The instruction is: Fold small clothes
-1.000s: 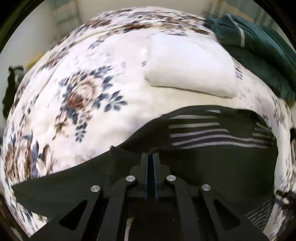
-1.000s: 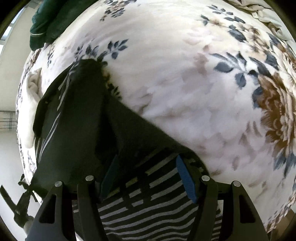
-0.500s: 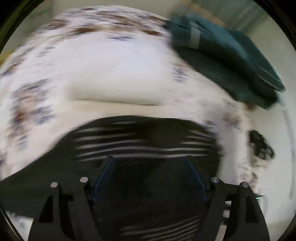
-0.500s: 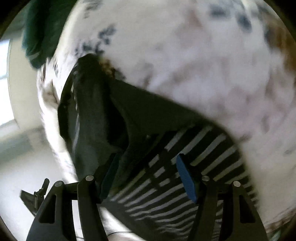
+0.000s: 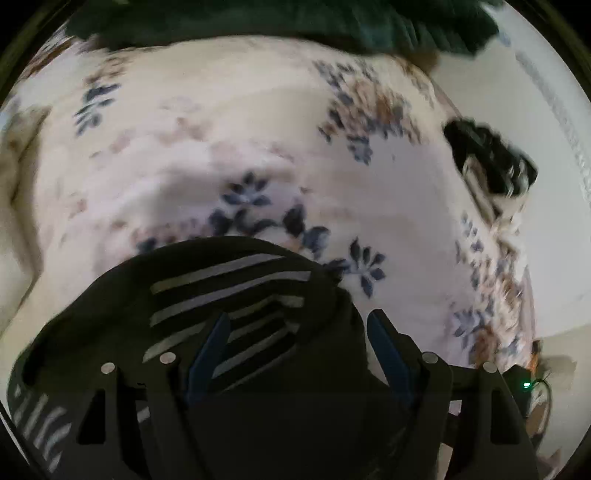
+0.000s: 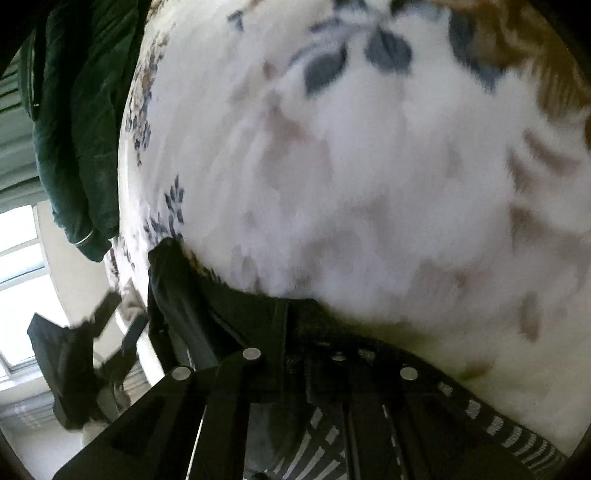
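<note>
At twelve o'clock a dark green garment is lying beyond the striped garment, left gripper gaping apart, right gripper seemingly pinching together on that cloth.

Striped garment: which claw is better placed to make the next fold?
Probably the right. The right claw looks shut on the garment's edge, though the view is blurred, so it could carry that edge over. The left claw is open above the cloth, holding nothing; it would have to grasp first.
</note>
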Demonstrator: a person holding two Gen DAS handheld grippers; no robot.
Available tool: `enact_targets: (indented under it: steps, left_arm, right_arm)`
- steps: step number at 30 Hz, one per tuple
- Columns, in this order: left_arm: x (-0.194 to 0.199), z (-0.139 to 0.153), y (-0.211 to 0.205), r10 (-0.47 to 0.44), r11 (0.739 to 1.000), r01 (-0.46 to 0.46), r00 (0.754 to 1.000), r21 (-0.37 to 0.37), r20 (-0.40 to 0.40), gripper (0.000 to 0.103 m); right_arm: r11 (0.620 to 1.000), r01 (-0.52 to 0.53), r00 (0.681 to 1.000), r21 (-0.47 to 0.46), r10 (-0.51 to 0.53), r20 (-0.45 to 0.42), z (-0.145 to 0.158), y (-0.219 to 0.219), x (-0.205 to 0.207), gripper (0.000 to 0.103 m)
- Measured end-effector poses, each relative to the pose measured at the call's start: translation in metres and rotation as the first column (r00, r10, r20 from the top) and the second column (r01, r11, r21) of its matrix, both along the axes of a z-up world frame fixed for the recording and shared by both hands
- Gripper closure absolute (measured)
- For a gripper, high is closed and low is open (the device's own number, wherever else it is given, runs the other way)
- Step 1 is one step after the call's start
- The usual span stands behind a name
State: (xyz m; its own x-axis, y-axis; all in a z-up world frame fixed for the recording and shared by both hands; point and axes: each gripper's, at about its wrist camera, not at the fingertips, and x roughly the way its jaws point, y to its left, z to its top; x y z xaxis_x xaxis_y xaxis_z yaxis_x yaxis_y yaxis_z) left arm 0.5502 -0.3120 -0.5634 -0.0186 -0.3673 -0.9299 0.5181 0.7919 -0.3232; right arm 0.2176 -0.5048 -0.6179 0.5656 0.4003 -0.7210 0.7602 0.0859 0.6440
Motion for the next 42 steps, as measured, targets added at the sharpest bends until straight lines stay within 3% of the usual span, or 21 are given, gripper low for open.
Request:
enact_targets:
  steps: [2, 4, 5, 6, 9, 13, 17, 21, 23, 26, 28, 30, 34, 37, 41, 42]
  left_arm:
    - [0.001, -0.011, -0.01, -0.032, 0.999, 0.032, 0.999, 0.036, -0.014, 0.03]
    - [-0.003, -0.019, -0.02, -0.072, 0.995, 0.072, 0.997, 0.067, -0.005, 0.043]
    - [-0.005, -0.02, -0.023, -0.096, 0.993, 0.096, 0.995, 0.07, -0.006, 0.078]
    - [-0.009, -0.019, -0.023, -0.116, 0.99, 0.116, 0.993, 0.078, -0.005, 0.09]
    - [-0.012, -0.011, -0.012, -0.121, 0.992, 0.12, 0.993, 0.045, 0.016, 0.093]
    - [-0.002, 0.001, 0.025, -0.028, 1.0, 0.028, 0.999, -0.012, 0.019, 0.094]
    - [0.013, -0.004, 0.06, 0.113, 0.99, -0.119, 0.991, -0.079, -0.077, 0.094]
    - [0.009, -0.006, 0.073, 0.165, 0.977, -0.179, 0.979, -0.116, -0.121, 0.094]
    - [0.007, -0.006, 0.083, 0.218, 0.951, -0.249, 0.961, -0.183, -0.171, 0.094]
    - [0.005, -0.007, 0.092, 0.248, 0.919, -0.308, 0.937, -0.248, -0.244, 0.088]
    - [0.006, -0.007, 0.095, 0.281, 0.905, -0.342, 0.926, -0.252, -0.251, 0.077]
    - [0.011, -0.006, 0.095, 0.296, 0.897, -0.359, 0.921, -0.257, -0.254, 0.053]
    - [0.026, -0.009, 0.077, 0.286, 0.912, -0.341, 0.927, -0.227, -0.243, 0.047]
    - [0.038, -0.022, 0.054, 0.222, 0.944, -0.279, 0.933, -0.178, -0.284, 0.047]
    - [0.03, -0.025, 0.03, 0.114, 0.984, -0.149, 0.951, -0.102, -0.288, 0.05]
    - [0.027, -0.021, 0.027, 0.092, 0.989, -0.119, 0.961, -0.091, -0.261, 0.072]
  right_arm:
    - [0.999, 0.0, 1.0, 0.046, -0.001, 0.014, -0.005, -0.001, -0.003, 0.093]
    - [0.996, 0.001, 1.0, 0.09, -0.003, 0.023, -0.011, -0.003, -0.003, 0.091]
    - [0.993, 0.008, 1.0, 0.118, -0.011, 0.029, -0.015, -0.005, -0.001, 0.091]
    - [0.991, 0.013, 0.999, 0.133, -0.016, 0.028, -0.017, -0.006, -0.002, 0.091]
    - [0.989, 0.018, 0.999, 0.15, -0.024, 0.036, -0.019, -0.008, -0.004, 0.092]
    - [0.995, 0.008, 0.999, 0.097, -0.011, 0.036, -0.013, -0.006, -0.005, 0.097]
    - [0.996, 0.032, 0.999, 0.082, -0.034, 0.018, -0.01, -0.009, -0.005, 0.098]
    - [0.997, 0.037, 0.999, 0.071, -0.038, 0.005, -0.01, -0.013, -0.002, 0.098]
    - [0.995, 0.054, 0.999, 0.088, -0.054, 0.002, -0.012, -0.015, -0.003, 0.098]
    - [0.987, 0.063, 0.998, 0.148, -0.066, 0.014, -0.019, -0.014, -0.003, 0.096]
    - [0.983, 0.05, 0.998, 0.175, -0.056, 0.026, -0.021, -0.012, -0.002, 0.092]
    - [0.979, 0.024, 0.997, 0.204, -0.037, 0.062, -0.022, -0.01, 0.002, 0.083]
    - [0.98, 0.011, 0.996, 0.201, -0.028, 0.083, -0.019, -0.009, 0.007, 0.079]
    - [0.986, 0.038, 0.996, 0.16, -0.049, 0.069, -0.013, -0.011, 0.005, 0.091]
    - [0.989, 0.048, 0.997, 0.142, -0.057, 0.059, -0.01, -0.012, 0.002, 0.092]
    - [0.987, 0.051, 0.996, 0.151, -0.06, 0.058, -0.011, -0.012, 0.001, 0.092]
